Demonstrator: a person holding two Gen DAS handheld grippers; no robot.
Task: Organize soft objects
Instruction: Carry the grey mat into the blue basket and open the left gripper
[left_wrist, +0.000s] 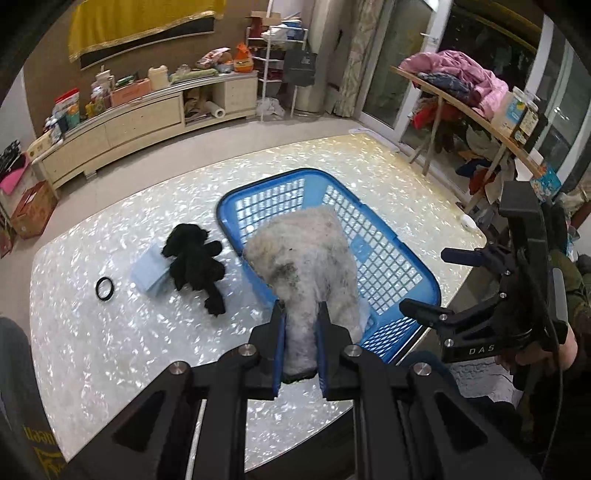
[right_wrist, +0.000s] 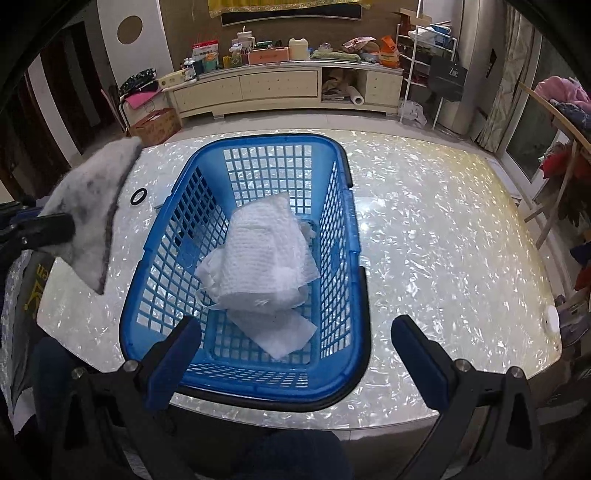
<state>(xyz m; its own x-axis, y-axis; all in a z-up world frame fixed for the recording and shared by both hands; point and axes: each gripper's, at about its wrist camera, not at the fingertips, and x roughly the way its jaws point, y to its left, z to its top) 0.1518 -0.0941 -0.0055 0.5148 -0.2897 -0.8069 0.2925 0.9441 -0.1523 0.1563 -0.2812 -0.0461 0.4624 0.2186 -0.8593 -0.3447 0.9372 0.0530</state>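
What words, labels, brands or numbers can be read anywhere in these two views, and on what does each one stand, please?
"DAS": white letters on the black body of the right gripper, seen from the left wrist.
"Zoe", roughly: faint print on the dark bag hanging on the white rack; too blurred to be sure.
Packets and boxes on the long cabinet: print too small to read.
Yellow print on the dark garment at the lower left: unreadable.

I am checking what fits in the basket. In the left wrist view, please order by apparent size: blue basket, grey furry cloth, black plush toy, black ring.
1. blue basket
2. grey furry cloth; it hangs nearer the camera, so it may look bigger than it is
3. black plush toy
4. black ring
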